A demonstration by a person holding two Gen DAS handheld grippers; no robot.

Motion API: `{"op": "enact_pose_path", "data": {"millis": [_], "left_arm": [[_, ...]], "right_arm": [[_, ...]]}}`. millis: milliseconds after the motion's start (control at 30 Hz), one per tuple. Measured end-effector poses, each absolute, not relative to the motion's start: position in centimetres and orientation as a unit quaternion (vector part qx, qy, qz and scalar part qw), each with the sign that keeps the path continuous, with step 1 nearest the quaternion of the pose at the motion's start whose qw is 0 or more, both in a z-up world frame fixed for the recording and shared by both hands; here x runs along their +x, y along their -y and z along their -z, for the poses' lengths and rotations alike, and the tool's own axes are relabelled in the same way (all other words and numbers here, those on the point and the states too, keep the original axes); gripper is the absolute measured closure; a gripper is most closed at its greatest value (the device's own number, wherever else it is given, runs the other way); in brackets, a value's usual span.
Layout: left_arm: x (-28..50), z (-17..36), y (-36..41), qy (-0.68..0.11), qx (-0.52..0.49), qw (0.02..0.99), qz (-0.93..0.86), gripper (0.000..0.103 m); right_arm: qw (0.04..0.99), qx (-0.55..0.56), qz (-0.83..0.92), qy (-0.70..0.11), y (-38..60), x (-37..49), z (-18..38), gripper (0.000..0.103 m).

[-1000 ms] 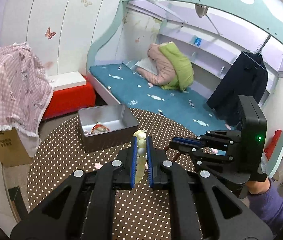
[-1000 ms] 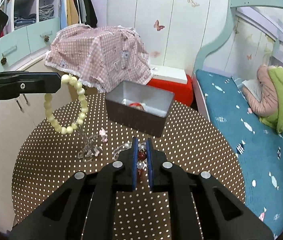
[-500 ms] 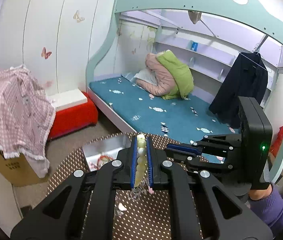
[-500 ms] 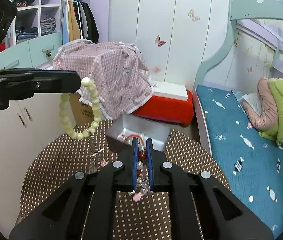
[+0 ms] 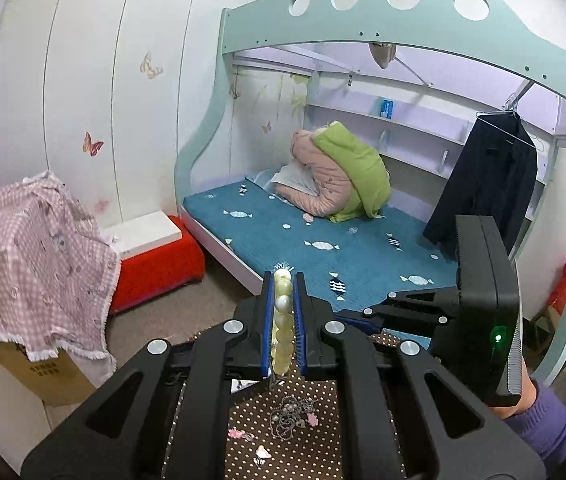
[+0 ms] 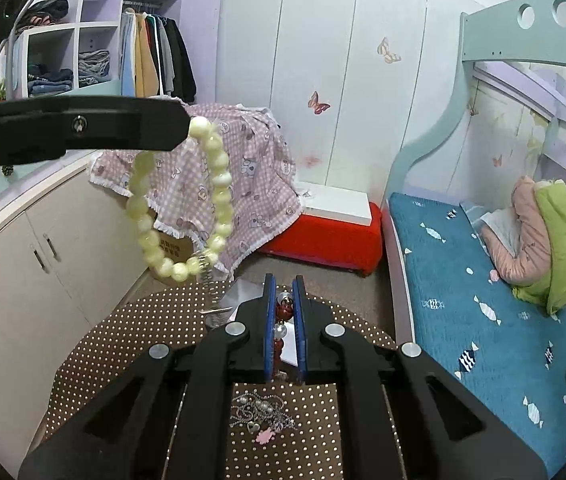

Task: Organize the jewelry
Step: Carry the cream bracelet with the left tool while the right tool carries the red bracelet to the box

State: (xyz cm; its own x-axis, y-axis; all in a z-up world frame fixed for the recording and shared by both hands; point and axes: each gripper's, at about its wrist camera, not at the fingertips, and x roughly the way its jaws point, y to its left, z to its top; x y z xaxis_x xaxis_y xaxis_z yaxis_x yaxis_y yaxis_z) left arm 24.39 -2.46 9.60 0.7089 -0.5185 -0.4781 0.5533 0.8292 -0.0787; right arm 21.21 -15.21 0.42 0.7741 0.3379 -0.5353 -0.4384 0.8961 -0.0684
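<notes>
Jewelry is hanging from both grippers above the dotted table [image 6: 131, 336]: the left gripper [image 5: 283, 312] has its fingers clamped on a pale bead bracelet [image 6: 187, 200], at left in the right wrist view; the right gripper [image 6: 283, 320] is pinching a red-beaded strand [image 6: 283, 312]. We are carrying both pieces; next we are needing a container, which neither view is showing.

Left gripper [image 5: 283, 316] clamping pale bead bracelet [image 5: 283, 320], possibly chains [image 5: 289, 416] on dotted table [image 5: 323, 452]
</notes>
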Motion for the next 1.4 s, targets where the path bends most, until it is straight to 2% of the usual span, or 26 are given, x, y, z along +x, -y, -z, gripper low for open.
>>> {"op": "enact_pose_path", "data": {"millis": [500, 700, 900, 1133, 1400], "left_arm": [[27.9, -14.7, 2.8, -0.238, 0.036, 0.926, 0.290, 0.094], [29.6, -14.8, 2.2, -0.244, 0.032, 0.927, 0.284, 0.094], [32.8, -10.0, 1.7, -0.290, 0.013, 0.916, 0.278, 0.094], [36.4, -1.2, 2.1, -0.357, 0.000, 0.894, 0.270, 0.094], [39.1, 6.1, 2.2, -0.408, -0.004, 0.875, 0.260, 0.093]], "right_arm": [[0.938, -0.091, -0.204, -0.266, 14.5, 24.2, -2.7, 0.096], [0.938, -0.079, -0.204, -0.270, 14.6, 25.8, -3.2, 0.096], [0.933, -0.069, -0.200, -0.291, 14.5, 27.5, -1.4, 0.096], [0.920, -0.066, -0.200, -0.330, 13.9, 29.6, 3.1, 0.096], [0.904, -0.060, -0.198, -0.374, 13.2, 31.8, 7.5, 0.096]]}}
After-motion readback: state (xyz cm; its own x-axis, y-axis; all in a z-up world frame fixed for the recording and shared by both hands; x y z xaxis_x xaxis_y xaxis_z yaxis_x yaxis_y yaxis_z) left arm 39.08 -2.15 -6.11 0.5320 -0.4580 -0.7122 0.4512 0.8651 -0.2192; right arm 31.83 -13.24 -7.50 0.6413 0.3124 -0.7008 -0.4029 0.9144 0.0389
